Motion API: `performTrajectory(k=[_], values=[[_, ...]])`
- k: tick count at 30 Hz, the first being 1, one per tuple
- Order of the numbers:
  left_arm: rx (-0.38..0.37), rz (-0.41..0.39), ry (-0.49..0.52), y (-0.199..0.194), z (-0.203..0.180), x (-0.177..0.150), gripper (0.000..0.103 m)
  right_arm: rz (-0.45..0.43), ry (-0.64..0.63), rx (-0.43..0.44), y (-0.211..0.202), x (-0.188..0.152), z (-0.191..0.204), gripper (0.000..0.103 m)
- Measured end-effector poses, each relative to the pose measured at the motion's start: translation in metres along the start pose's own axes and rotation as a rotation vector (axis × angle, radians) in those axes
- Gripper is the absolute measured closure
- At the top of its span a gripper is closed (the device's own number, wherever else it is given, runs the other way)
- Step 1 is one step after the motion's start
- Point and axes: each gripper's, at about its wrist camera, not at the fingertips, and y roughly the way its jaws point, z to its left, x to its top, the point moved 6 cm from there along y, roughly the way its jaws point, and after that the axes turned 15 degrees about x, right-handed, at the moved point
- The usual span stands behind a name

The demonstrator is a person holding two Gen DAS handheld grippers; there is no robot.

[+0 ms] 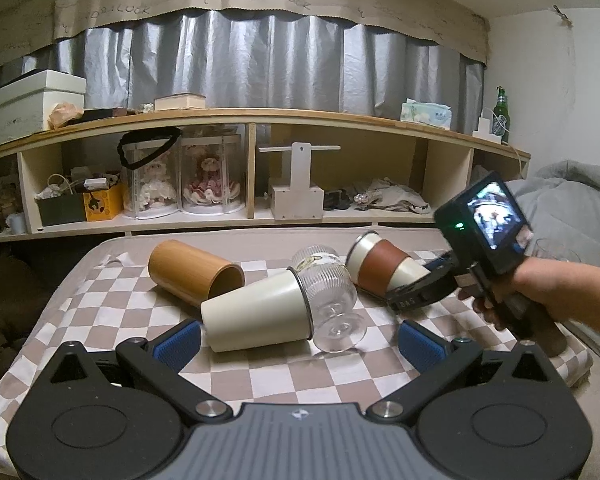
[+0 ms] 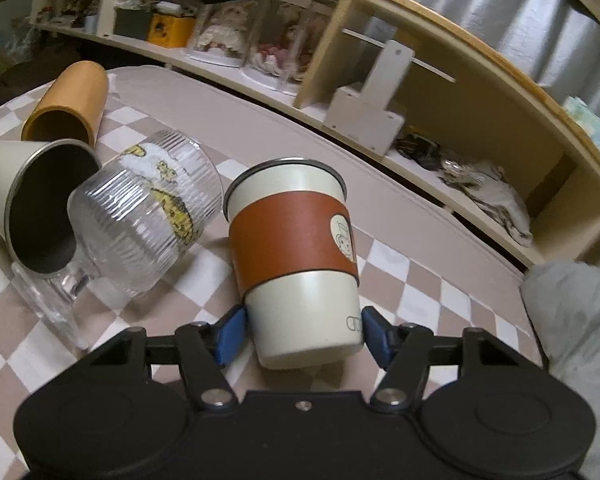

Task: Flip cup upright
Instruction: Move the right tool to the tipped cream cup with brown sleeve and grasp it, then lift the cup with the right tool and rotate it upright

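My right gripper pinches the sleeved cup's base, cup tilted toward 12 o'clock, bottom contact hidden. Left gripper is spread wide; the glass goblet blurs at 9.

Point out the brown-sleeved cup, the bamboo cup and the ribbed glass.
brown-sleeved cup (image 2: 292, 236): right wrist view, on its brown sleeve.
bamboo cup (image 1: 184, 266): left wrist view, on its side wall.
ribbed glass (image 2: 148, 220): right wrist view, on its ribbed bowl.

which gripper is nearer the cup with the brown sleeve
Right. The right gripper has its pads at the base of the sleeved cup; the left gripper hangs back, open, facing the plain cream cup.
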Motion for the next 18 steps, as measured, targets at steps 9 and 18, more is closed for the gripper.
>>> performTrajectory(k=[9,18], values=[[-0.004,-0.009,-0.037,-0.006,0.005,0.003,0.0,0.014,0.227,-0.059,-0.051,-0.025,0.014,0.04],[-0.109,0.036,-0.136,-0.004,0.008,0.003,0.001,-0.001,0.518,-0.061,-0.109,-0.071,0.022,0.04]])
